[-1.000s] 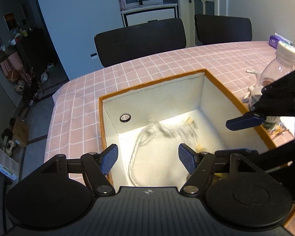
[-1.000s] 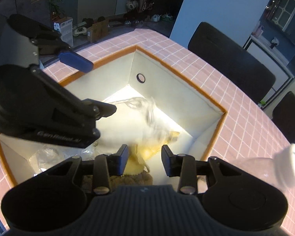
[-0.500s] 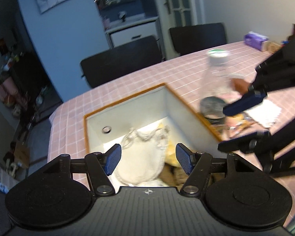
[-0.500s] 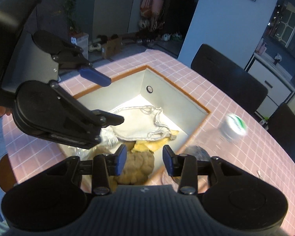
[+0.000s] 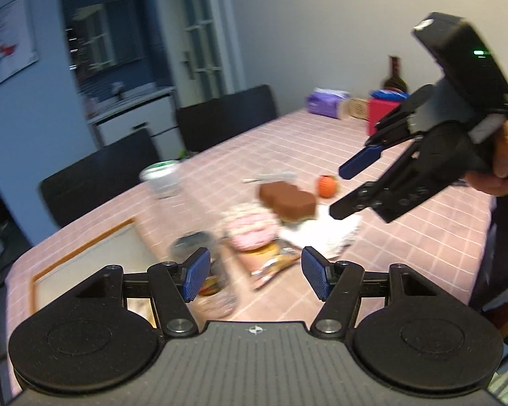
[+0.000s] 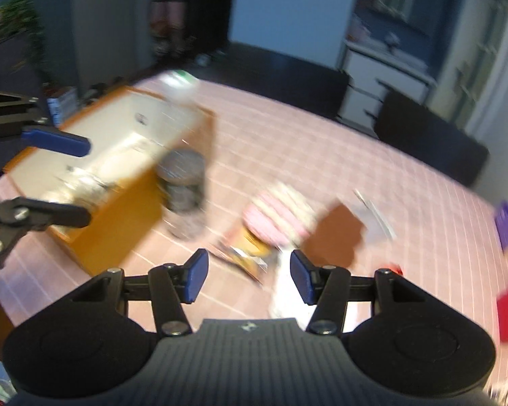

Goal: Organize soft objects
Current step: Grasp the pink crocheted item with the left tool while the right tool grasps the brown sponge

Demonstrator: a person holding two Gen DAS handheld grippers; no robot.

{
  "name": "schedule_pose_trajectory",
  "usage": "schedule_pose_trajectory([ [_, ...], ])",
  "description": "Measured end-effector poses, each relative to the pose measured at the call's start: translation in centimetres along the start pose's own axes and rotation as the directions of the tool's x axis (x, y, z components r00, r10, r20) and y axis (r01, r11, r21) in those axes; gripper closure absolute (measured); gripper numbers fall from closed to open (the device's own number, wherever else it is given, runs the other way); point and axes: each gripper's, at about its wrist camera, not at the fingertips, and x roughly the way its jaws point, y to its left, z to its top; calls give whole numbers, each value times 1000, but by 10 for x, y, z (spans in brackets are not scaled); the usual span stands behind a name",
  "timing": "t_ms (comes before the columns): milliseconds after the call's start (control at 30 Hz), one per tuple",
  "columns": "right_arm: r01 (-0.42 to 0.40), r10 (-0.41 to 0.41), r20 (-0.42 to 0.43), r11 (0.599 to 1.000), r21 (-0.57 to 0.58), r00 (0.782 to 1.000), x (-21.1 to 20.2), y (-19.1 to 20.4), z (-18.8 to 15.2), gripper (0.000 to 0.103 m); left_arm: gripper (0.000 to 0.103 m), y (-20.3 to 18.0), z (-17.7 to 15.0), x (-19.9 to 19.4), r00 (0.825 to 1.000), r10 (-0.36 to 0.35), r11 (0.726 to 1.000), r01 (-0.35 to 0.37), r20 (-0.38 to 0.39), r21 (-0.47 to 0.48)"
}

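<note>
Both tongs have lifted away from the white fabric storage box with orange trim (image 6: pixel 94 155) and swung toward the cluttered middle of the pink checked table (image 5: pixel 406 237). Left tongs (image 5: pixel 254 277) hang released with nothing between the blue pads, above a crinkly snack packet (image 5: pixel 274 264). Right tongs (image 6: pixel 247 277) are likewise spread and hold nothing, over a white cloth (image 6: pixel 288 291) at 6 o'clock. Just beyond the packet lies the pink-and-cream knitted soft item (image 5: pixel 250 230), with a brown padded soft piece (image 5: pixel 288 199) at its 1 o'clock, touching or overlapping the cloth. A clear plastic bottle with a white cap (image 5: pixel 172 209) stands blurred at 10 o'clock, beside the box. Farther off sit a small orange ball (image 5: pixel 327 186) and a purple tissue pack (image 5: pixel 325 101).
</note>
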Motion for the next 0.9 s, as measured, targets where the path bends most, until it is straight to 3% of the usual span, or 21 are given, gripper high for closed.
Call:
schedule_pose_trajectory([
  [133,20,-16,-48,997,78,999,20,-33,-19,48,29,-29,14,41,998,-48,997,50,-32,63],
  [333,12,7,-84,977,212,996,49,-77,-30,41,29,-63,26,118,992,-31,991,47,-124,127],
  [500,-15,48,-103,953,301,994,77,-103,-26,36,30,-72,32,178,979,25,992,0,-202,123],
  [633,-20,64,-106,927,374,992,99,-122,-14,17,30,-72,32,218,964,98,986,-61,-247,153],
  [900,-69,167,-158,867,493,973,160,-137,-4,17,31,-58,29,262,935,149,986,-115,-322,121],
])
